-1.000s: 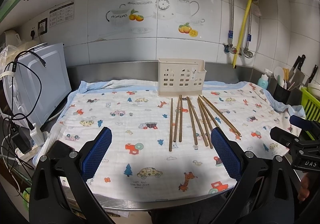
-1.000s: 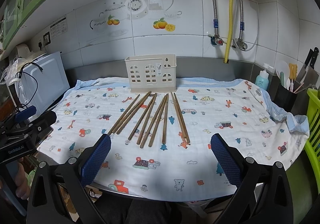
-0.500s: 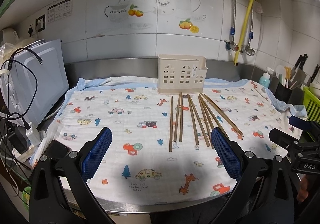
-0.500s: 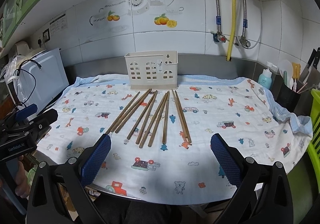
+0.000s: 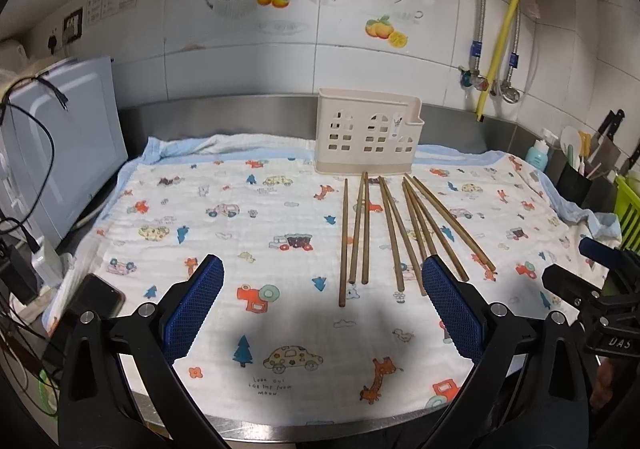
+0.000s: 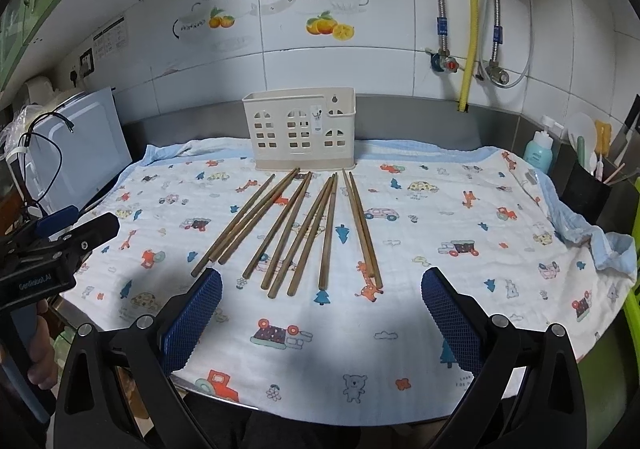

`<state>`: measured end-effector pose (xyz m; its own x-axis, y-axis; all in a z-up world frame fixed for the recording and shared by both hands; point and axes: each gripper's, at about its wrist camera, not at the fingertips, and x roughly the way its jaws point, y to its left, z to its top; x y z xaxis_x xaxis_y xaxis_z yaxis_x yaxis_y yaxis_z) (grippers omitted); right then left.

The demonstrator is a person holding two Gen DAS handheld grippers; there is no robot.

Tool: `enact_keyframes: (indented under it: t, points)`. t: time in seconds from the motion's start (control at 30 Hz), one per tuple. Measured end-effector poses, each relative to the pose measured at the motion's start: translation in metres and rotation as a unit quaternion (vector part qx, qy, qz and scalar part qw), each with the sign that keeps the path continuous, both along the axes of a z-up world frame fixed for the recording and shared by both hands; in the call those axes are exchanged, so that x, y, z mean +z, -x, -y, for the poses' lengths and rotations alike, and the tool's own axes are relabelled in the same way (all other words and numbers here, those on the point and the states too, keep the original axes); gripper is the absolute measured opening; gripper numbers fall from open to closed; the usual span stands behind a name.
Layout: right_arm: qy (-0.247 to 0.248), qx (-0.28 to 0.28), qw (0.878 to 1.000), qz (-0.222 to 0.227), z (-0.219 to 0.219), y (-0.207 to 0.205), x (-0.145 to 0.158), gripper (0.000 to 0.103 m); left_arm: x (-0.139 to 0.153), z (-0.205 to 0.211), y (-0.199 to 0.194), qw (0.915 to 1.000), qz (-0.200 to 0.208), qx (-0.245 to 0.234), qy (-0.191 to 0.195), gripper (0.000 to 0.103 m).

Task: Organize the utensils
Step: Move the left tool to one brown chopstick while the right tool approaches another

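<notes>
Hovering released and empty above the tabletop's near edge, left gripper (image 5: 322,305) and right gripper (image 6: 322,307) should pinch one chopstick (image 6: 327,233) mid-shaft, then stand it in the holder (image 6: 300,135).

white tiled wall (image 6: 360,61) | steel counter (image 5: 224,109) | printed cloth (image 6: 440,249)

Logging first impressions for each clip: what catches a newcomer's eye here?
A fan of brown chopsticks lies mid-counter on a cartoon-print cloth. Behind them stands a cream utensil holder against the steel backsplash. Both tools, left and right, are open, holding nothing.
</notes>
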<state>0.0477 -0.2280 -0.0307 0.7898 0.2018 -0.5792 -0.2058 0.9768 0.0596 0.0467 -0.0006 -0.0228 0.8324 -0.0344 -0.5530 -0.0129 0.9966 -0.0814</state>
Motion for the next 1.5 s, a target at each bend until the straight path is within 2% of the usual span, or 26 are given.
enact_keyframes:
  t: [0.4, 0.67, 1.03, 1.33, 1.5]
  points:
    - [-0.003, 0.012, 1.000, -0.024, 0.007, -0.025, -0.020, 0.097, -0.026, -0.006, -0.035, 0.9988, -0.045, -0.010, 0.014, 0.098]
    - [-0.010, 0.005, 0.999, -0.035, 0.016, -0.039, -0.030, 0.097, -0.038, -0.002, -0.058, 0.9980, -0.061, -0.015, -0.003, 0.096]
    - [-0.010, -0.009, 0.999, -0.048, 0.030, -0.059, -0.042, 0.096, -0.059, 0.002, -0.094, 0.9943, -0.098, -0.041, 0.009, 0.059]
    - [-0.009, -0.011, 0.998, -0.057, 0.035, -0.076, -0.048, 0.096, -0.071, 0.011, -0.115, 0.9918, -0.114, -0.058, 0.001, 0.040]
    - [-0.007, -0.010, 0.998, -0.058, 0.035, -0.083, -0.051, 0.095, -0.075, 0.016, -0.128, 0.9906, -0.119, -0.067, -0.002, 0.036]
